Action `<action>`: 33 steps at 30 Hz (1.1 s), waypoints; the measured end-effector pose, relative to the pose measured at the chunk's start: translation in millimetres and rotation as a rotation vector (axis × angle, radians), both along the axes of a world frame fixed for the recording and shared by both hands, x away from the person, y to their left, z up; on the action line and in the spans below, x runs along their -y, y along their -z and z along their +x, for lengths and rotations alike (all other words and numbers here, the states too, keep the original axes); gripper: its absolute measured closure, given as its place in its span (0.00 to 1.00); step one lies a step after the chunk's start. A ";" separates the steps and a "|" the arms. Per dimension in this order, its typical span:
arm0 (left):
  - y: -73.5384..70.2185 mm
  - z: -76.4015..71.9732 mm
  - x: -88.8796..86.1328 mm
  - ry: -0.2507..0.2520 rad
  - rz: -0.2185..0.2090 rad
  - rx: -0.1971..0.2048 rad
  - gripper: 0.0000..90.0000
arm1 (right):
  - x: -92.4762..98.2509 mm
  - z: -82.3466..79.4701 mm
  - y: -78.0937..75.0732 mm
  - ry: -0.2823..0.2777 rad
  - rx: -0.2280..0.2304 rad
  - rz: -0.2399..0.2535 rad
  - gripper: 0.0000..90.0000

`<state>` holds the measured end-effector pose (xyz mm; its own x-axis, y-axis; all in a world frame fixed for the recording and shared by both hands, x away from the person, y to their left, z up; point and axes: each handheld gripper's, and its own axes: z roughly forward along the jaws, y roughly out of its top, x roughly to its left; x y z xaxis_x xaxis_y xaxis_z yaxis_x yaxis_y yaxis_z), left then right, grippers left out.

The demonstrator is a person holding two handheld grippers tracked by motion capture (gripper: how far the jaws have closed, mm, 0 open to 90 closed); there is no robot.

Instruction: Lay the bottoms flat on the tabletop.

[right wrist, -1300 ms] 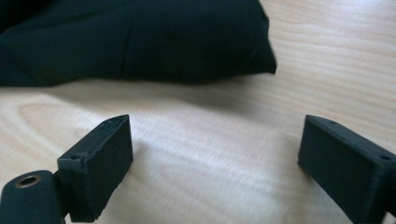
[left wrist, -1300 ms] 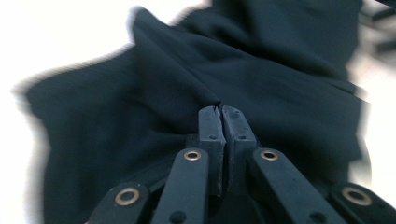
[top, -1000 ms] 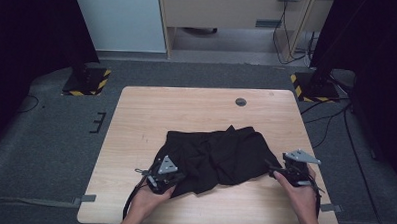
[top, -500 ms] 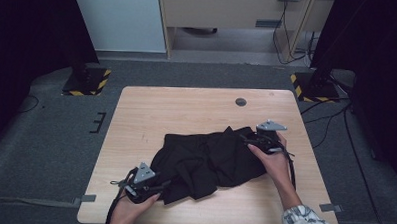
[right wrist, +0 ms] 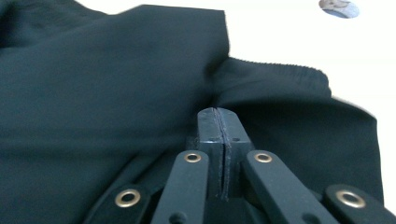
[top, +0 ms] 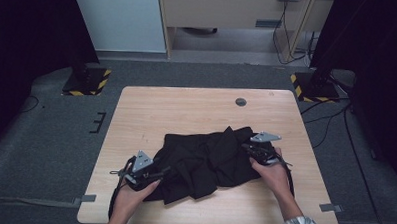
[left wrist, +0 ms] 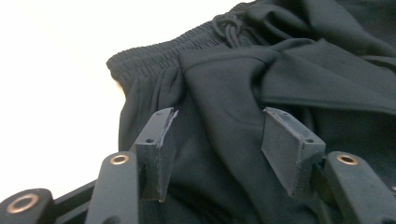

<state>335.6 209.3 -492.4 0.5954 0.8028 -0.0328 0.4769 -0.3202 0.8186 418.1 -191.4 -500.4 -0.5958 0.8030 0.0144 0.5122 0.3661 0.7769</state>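
On the pale wooden surface [top: 186, 106] lies a crumpled black garment [top: 204, 162] with a ribbed elastic waistband. Left gripper [left wrist: 224, 140] jaws, just opened, stand apart over soft folds; right gripper [right wrist: 219, 126] jaws have snapped together, whether pinching cloth I cannot tell

Place: a lab recording bay
Floor: grey carpet [top: 45, 136], cables trailing
Stands: hazard-striped bases [top: 85, 82] beside dark curtains [top: 29, 31]
Centre: lone wooden desk [top: 186, 109]

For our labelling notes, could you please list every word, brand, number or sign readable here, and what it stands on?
None can be read.
Black garment: no print or tag shows.
Wooden table: bare of lettering.
Yellow-black hazard stripes on the stand base: a marking, no words.
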 end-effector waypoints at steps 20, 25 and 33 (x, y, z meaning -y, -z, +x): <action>25.1 80.5 5.6 -0.090 0.136 -0.045 0.36 | 33.3 -60.0 21.4 0.115 -0.048 0.009 0.51; 30.3 83.4 -0.4 -0.085 0.145 -0.095 0.48 | 25.7 -59.6 29.4 0.096 -0.068 -0.028 0.55; 30.6 91.3 2.4 -0.033 0.108 -0.176 0.88 | 27.1 -56.7 25.9 0.095 -0.061 -0.022 0.55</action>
<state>426.9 206.8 -523.0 0.5616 0.8261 -0.0468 0.6210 -0.3835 0.6836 361.4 -218.5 -526.3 -0.5160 0.8561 0.0302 0.5913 0.3304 0.7357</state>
